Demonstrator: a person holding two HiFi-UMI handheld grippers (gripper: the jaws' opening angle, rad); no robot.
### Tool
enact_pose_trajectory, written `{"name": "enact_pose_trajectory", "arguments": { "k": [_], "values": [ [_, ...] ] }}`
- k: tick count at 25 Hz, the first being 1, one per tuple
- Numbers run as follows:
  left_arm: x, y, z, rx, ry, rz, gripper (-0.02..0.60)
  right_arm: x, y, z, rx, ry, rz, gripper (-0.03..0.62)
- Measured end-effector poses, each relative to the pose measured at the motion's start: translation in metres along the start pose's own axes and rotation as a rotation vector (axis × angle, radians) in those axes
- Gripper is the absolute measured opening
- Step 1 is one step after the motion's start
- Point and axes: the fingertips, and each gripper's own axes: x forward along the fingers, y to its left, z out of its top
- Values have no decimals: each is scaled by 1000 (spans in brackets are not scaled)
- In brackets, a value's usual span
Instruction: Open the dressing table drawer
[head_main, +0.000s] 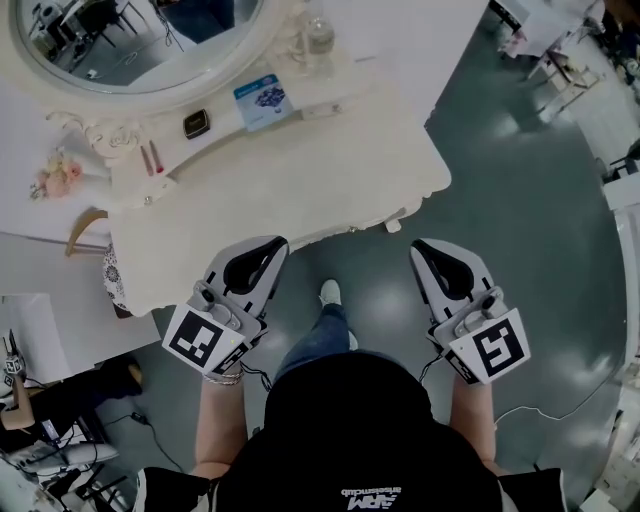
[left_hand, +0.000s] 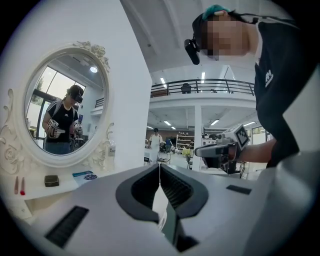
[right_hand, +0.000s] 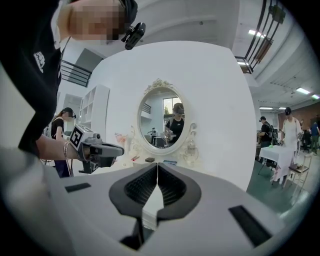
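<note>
We log left tool narrow, jaws together, empty; right tool same. Both sit just near of dressing surface, apart from it. Drawer under surface's near edge, hidden from above. Mirror far left, blue card beside it.

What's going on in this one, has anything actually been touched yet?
A person stands in front of a white dressing table with an oval mirror, holding a gripper in each hand. The left tongs and right tongs are both shut and empty, held short of the table's front edge and touching nothing. No drawer shows pulled out in the head view, so the opening has not begun. Small items, including a blue card, sit below the mirror.
</note>
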Motion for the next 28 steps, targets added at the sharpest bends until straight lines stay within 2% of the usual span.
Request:
{"name": "enact_pose_trajectory", "arguments": {
  "k": [17,28],
  "values": [
    [20,72,1,-9,4,-43,21,70,-18,10,-3,14,-30,20],
    [23,78,-9,-29,-6,-71,21,73,-26,5,-12,50,-86,20]
  ]
}}
